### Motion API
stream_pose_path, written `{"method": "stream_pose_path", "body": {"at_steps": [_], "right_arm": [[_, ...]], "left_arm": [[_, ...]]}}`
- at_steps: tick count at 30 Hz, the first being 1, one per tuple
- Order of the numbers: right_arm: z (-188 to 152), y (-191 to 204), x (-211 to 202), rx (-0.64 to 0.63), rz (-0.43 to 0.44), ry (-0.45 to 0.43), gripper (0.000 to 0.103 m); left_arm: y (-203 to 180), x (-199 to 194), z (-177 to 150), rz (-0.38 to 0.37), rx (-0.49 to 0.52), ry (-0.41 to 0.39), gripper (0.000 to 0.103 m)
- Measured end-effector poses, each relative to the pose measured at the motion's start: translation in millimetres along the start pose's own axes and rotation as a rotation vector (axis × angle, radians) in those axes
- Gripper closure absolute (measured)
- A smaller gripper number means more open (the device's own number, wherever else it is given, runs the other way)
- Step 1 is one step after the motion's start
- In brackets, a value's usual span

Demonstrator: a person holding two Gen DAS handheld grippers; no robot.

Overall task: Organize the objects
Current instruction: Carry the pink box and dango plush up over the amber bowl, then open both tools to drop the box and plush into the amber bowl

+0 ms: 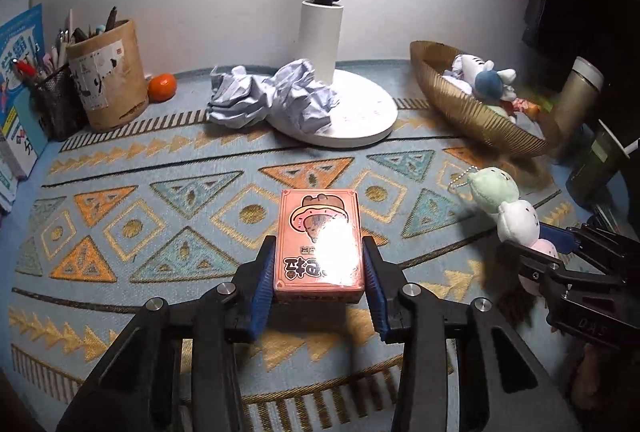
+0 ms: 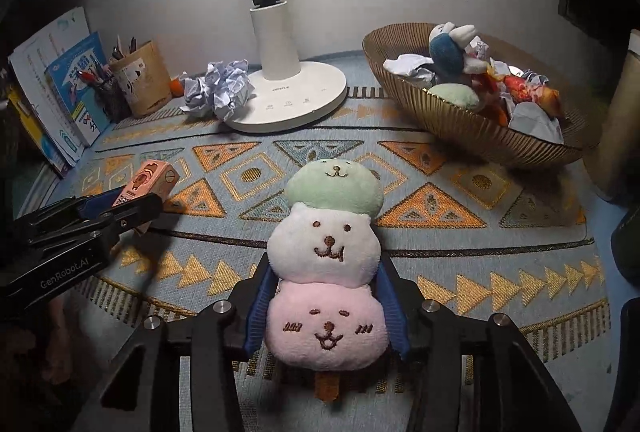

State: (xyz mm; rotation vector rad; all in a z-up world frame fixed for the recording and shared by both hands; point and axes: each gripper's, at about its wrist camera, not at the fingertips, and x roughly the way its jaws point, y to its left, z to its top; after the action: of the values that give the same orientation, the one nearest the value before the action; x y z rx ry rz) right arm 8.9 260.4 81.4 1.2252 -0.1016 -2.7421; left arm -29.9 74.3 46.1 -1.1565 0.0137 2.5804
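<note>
My left gripper (image 1: 319,256) is shut on a pink card box (image 1: 319,232) with a cartoon print, its blue pads pressing the box's two long sides; lamp glare whitens the box top. The box is held a little above the patterned mat (image 1: 160,216). My right gripper (image 2: 325,286) is shut on a plush toy (image 2: 326,264) made of three stacked heads, green, white and pink, gripped around the pink one. In the right wrist view the left gripper (image 2: 132,206) shows at the left with the box (image 2: 146,180). In the left wrist view the plush (image 1: 514,216) shows at the right.
A white desk lamp (image 1: 324,72) stands at the back centre with crumpled paper (image 1: 272,96) against its base. A gold ribbed basket (image 2: 472,128) with plush toys and paper sits back right. Pen holders (image 1: 108,72), books (image 1: 20,84) and an orange (image 1: 162,87) are back left. Bottles (image 1: 576,92) stand far right.
</note>
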Motion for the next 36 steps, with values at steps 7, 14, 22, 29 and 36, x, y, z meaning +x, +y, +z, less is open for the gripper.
{"method": "stream_pose_path", "body": {"at_steps": [7, 14, 22, 29, 36], "right_arm": [[38.3, -56.8, -64.3, 0.11, -0.104, -0.197, 0.055], [88.8, -119.8, -56.8, 0.258, -0.165, -0.233, 0.055], [128.3, -153.0, -18.3, 0.279, -0.19, -0.231, 0.054], [114.7, -154.0, -5.2, 0.266, -0.182, -0.196, 0.041], [94.1, -125.5, -29.5, 0.245, -0.148, -0.182, 0.041]], "left_arm": [[-66.4, -5.7, 55.5, -0.15, 0.118, -0.1, 0.066], [-105.6, 31.1, 120.8, -0.256, 0.093, -0.141, 0.066], [-127.7, 74.7, 172.1, -0.258, 0.09, -0.198, 0.062], [-123.8, 97.4, 168.7, -0.294, 0.086, -0.117, 0.045], [-91.1, 40.0, 137.6, -0.294, 0.078, -0.159, 0.033]]}}
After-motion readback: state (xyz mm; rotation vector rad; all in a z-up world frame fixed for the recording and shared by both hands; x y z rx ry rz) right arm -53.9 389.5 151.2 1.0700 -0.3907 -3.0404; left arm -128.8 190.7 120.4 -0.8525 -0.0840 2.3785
